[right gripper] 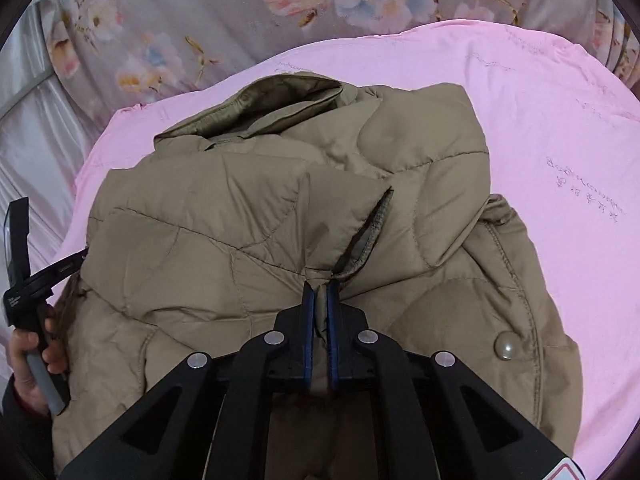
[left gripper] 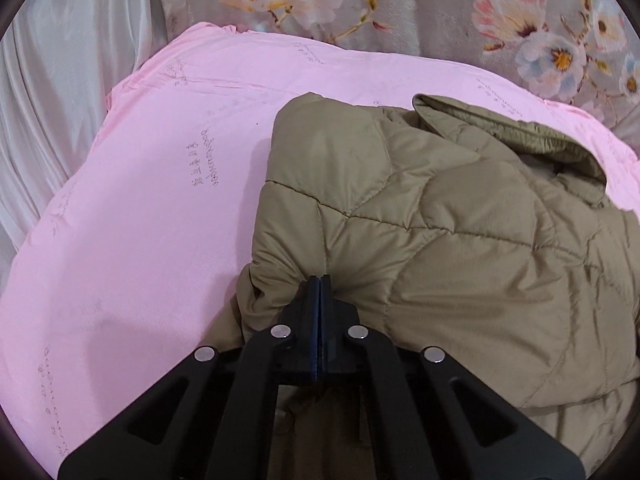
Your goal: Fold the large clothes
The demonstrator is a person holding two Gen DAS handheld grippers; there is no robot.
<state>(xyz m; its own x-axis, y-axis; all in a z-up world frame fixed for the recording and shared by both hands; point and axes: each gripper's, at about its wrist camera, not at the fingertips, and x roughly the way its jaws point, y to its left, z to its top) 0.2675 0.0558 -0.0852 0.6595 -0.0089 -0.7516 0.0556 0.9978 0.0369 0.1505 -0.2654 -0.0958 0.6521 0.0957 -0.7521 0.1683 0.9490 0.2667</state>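
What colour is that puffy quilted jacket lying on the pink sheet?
Khaki-tan all over; the quilted jacket shows best in the right wrist view.

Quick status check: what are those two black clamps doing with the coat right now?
Left gripper shut on khaki quilted coat. Right gripper shut on coat fold. Coat lies on pink sheet. Nothing in the way.

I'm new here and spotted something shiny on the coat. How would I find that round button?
Start at the pink sheet, then the tan quilted jacket lying on it. Along its stitched right-hand edge sits the pearly snap button, the only glossy round thing on the matte fabric.
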